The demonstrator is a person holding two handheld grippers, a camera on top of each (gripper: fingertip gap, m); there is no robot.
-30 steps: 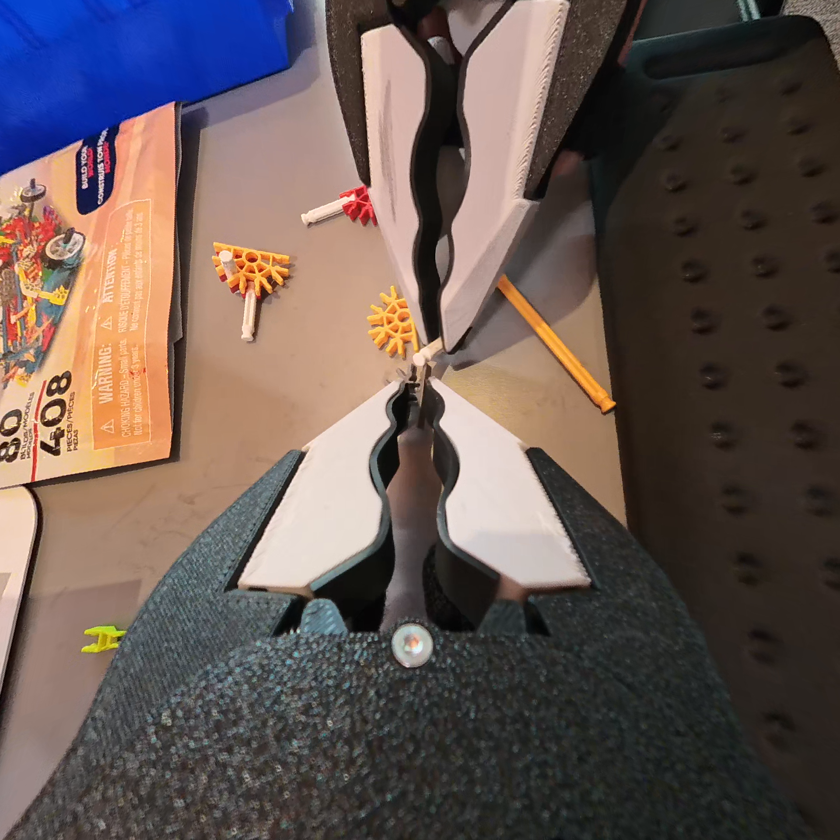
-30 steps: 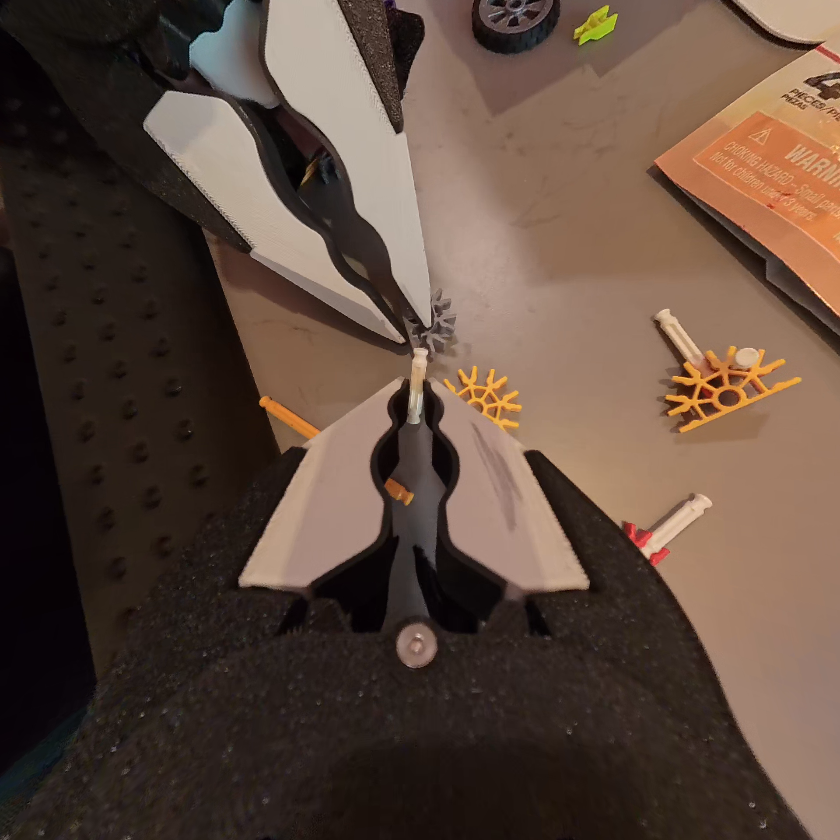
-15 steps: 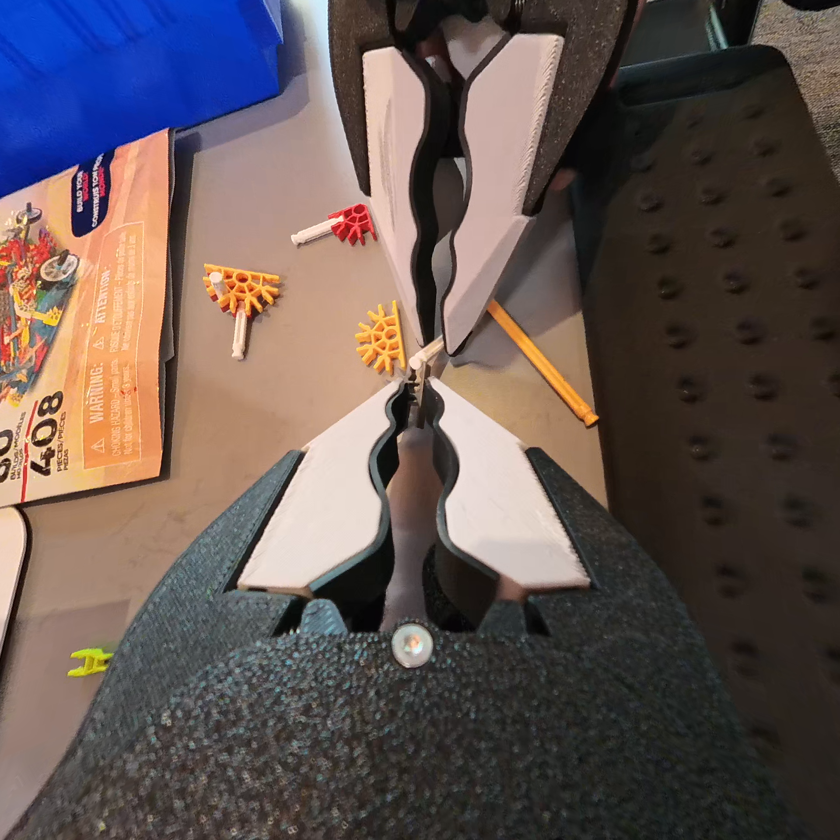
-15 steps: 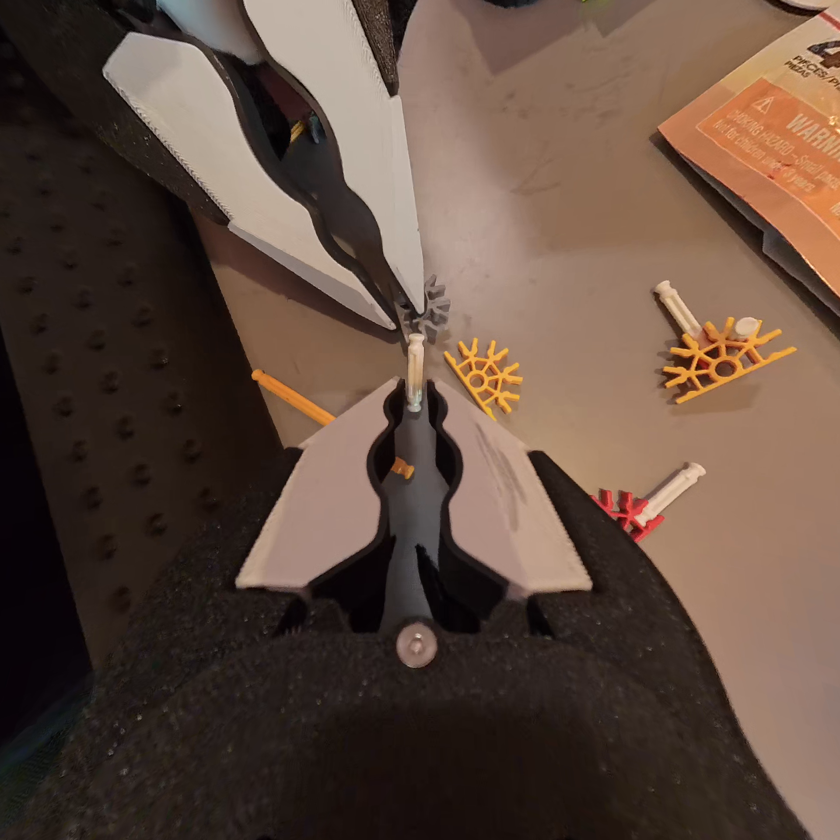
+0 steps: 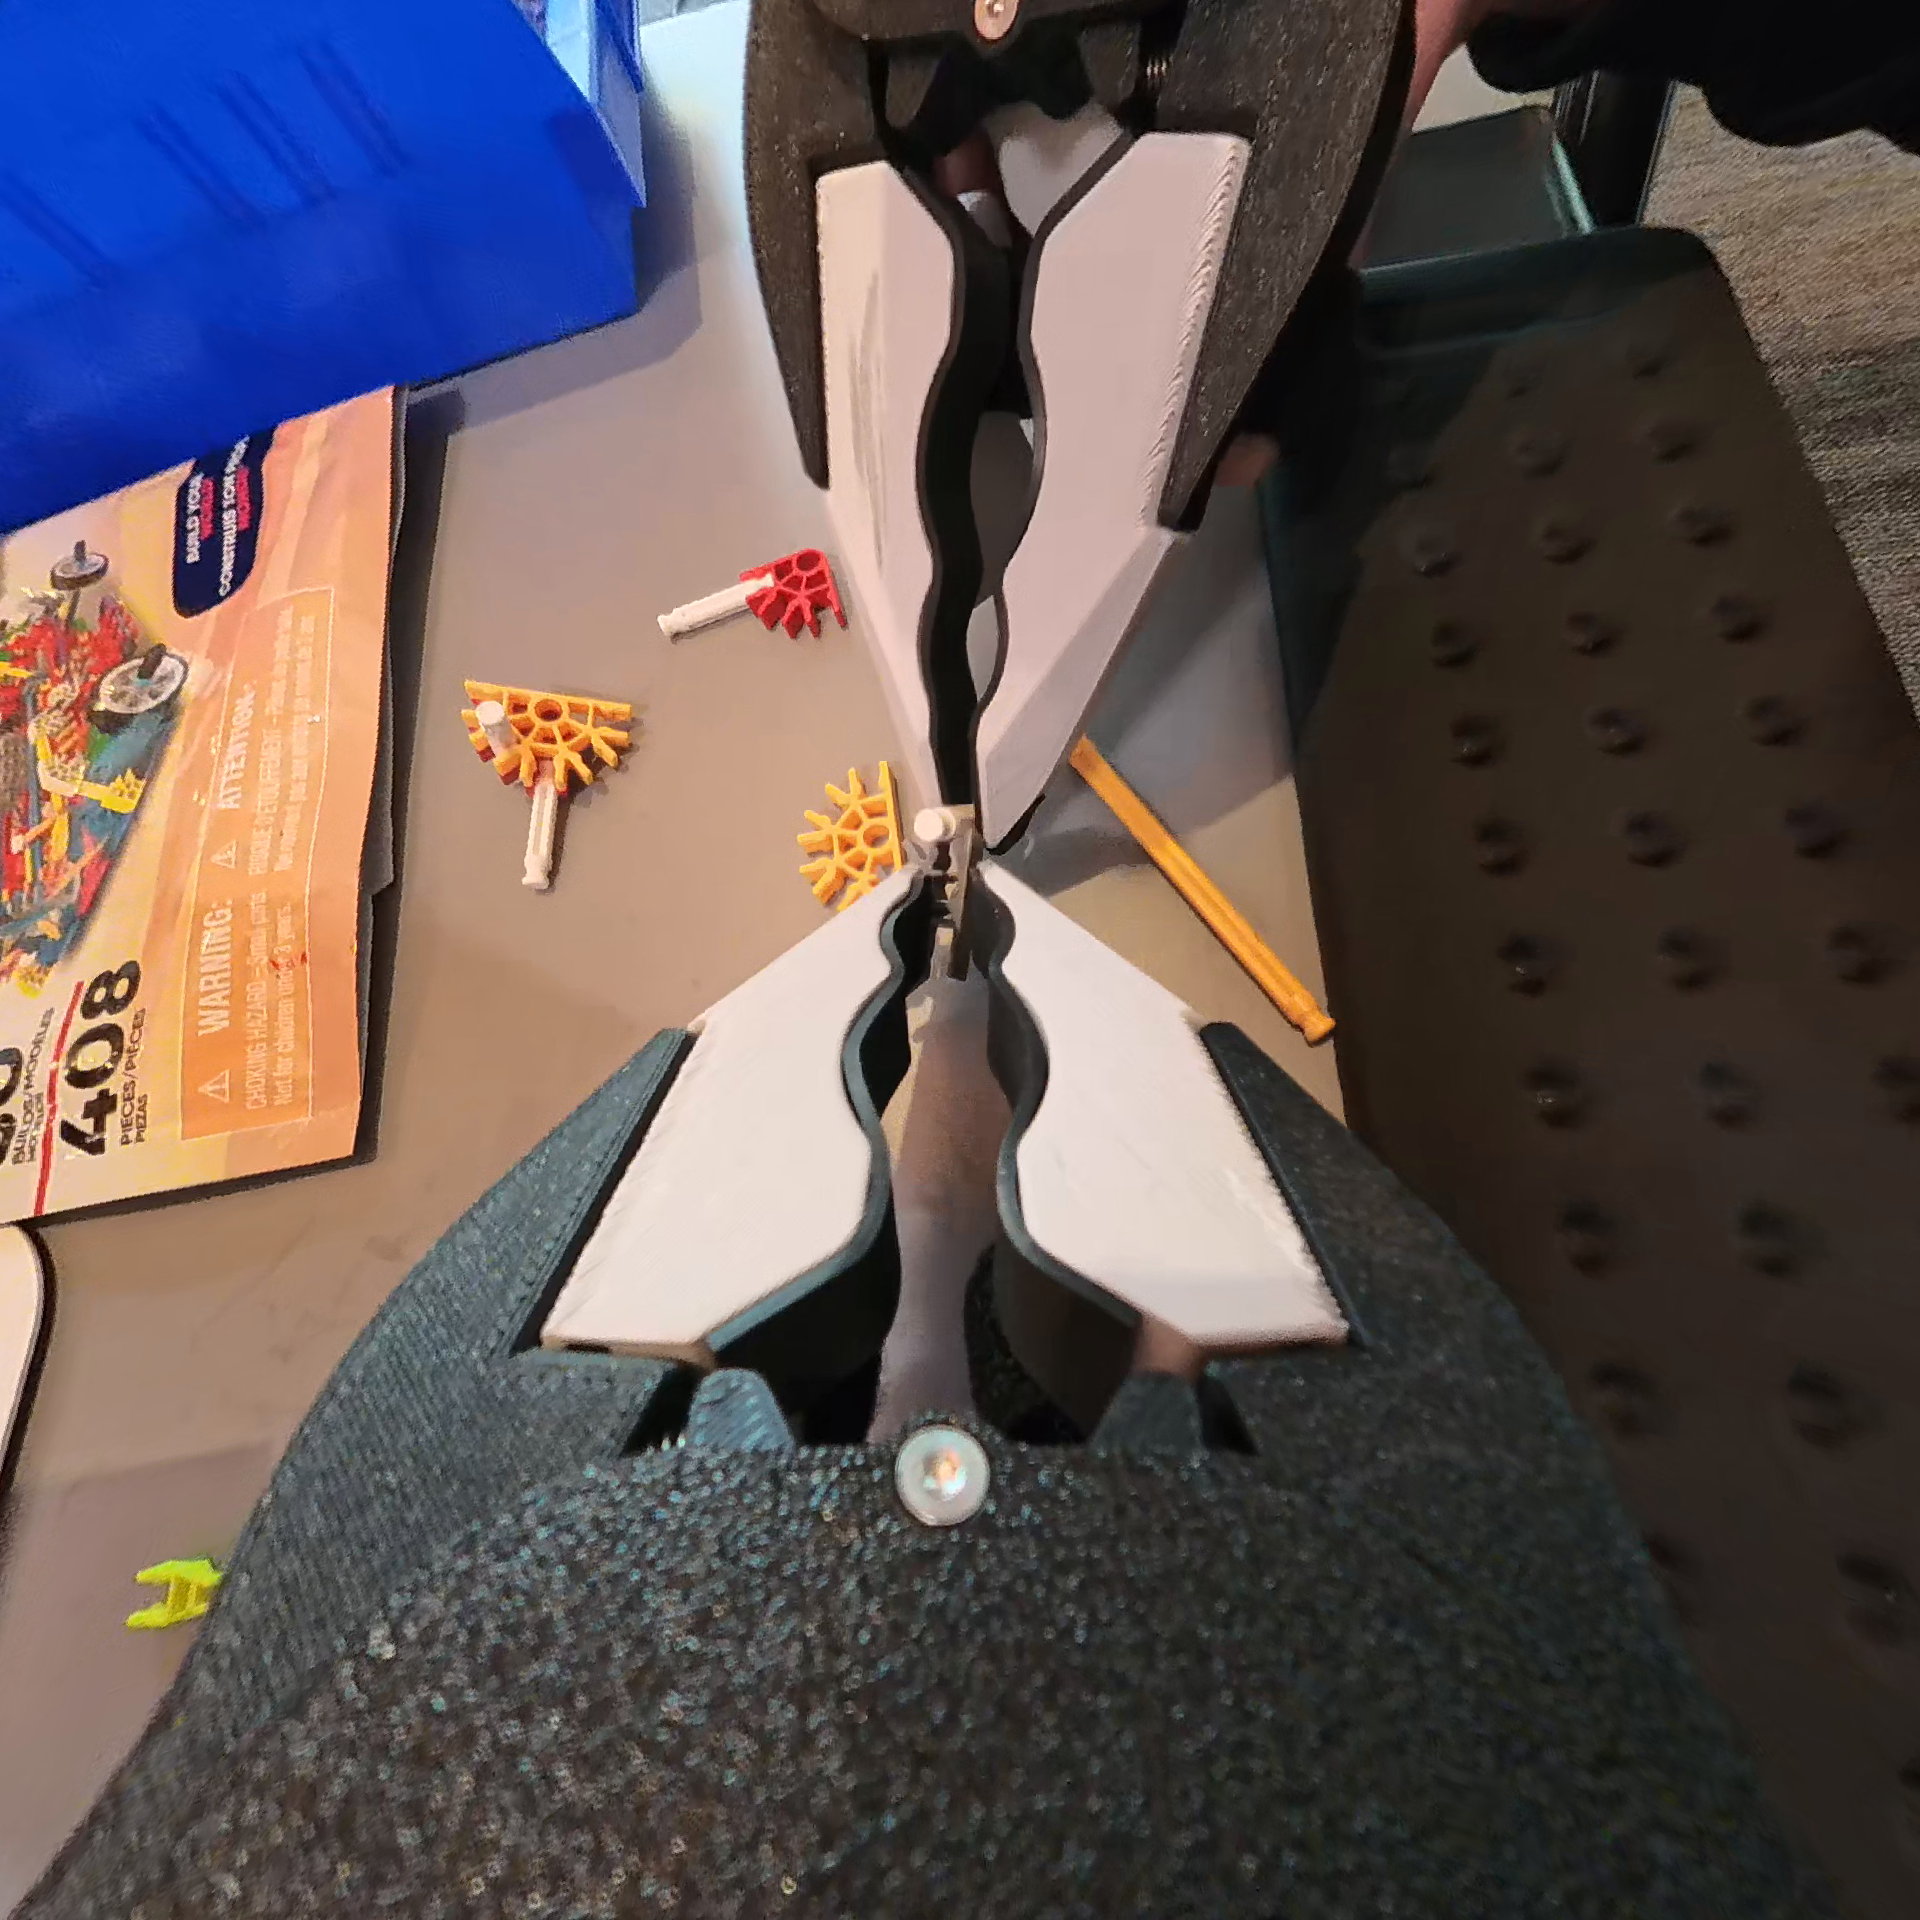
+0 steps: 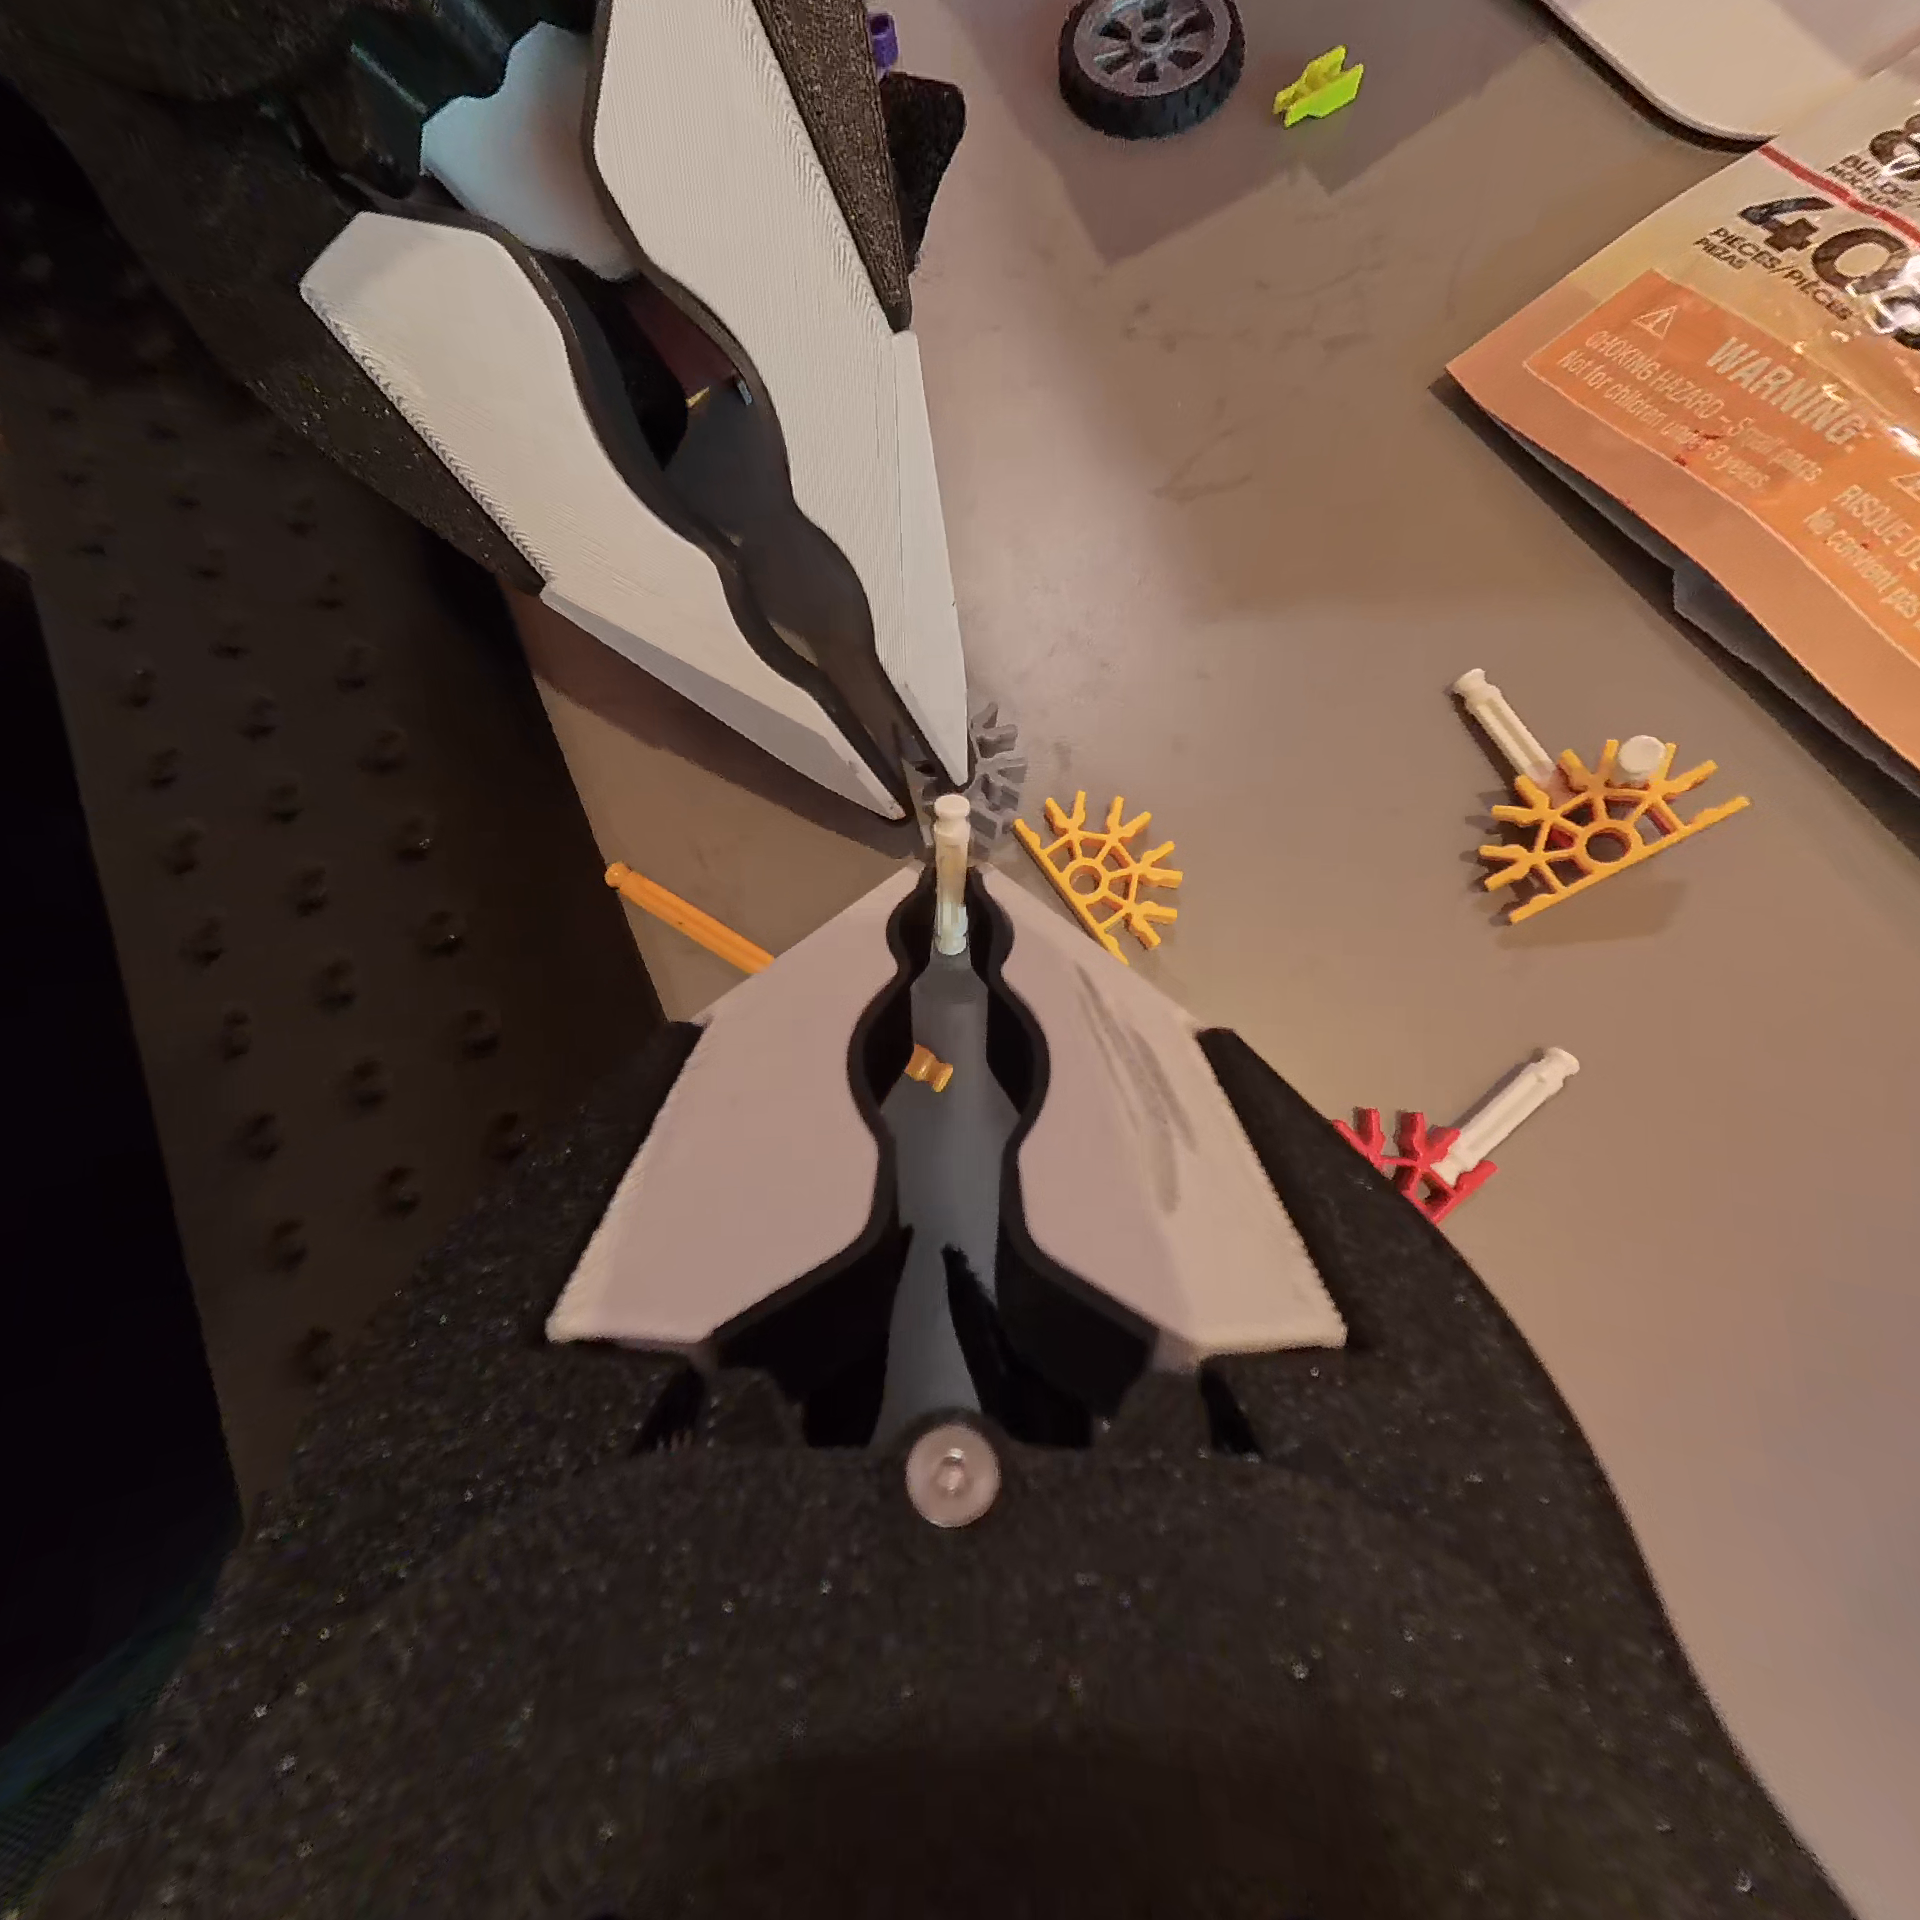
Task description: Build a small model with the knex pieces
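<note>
My left gripper (image 5: 951,891) is shut on a small grey snowflake connector (image 5: 958,914), seen edge-on. In the right wrist view it comes in from the upper left (image 6: 935,781), with the grey connector (image 6: 992,767) at its tips. My right gripper (image 6: 951,885) is shut on a short white rod (image 6: 948,868) that points forward. The rod's tip meets the grey connector's rim. In the left wrist view the right gripper (image 5: 971,821) comes down from the top, and the rod's end (image 5: 932,826) shows beside the connector. Both are held just above the grey table (image 5: 623,1039).
On the table lie a yellow connector (image 6: 1101,878), a yellow connector with white rods (image 6: 1600,831), a red connector with a white rod (image 6: 1444,1143) and an orange rod (image 5: 1195,883). There are also a printed booklet (image 5: 208,831), a blue bin (image 5: 260,208), a wheel (image 6: 1151,62), a green clip (image 5: 171,1590) and a black dotted mat (image 5: 1610,935). My left and right fingertips are right by each other.
The white rod's tip has closed in on the grey connector and now meets it. Both grippers stay shut and have drifted slightly over the table.
</note>
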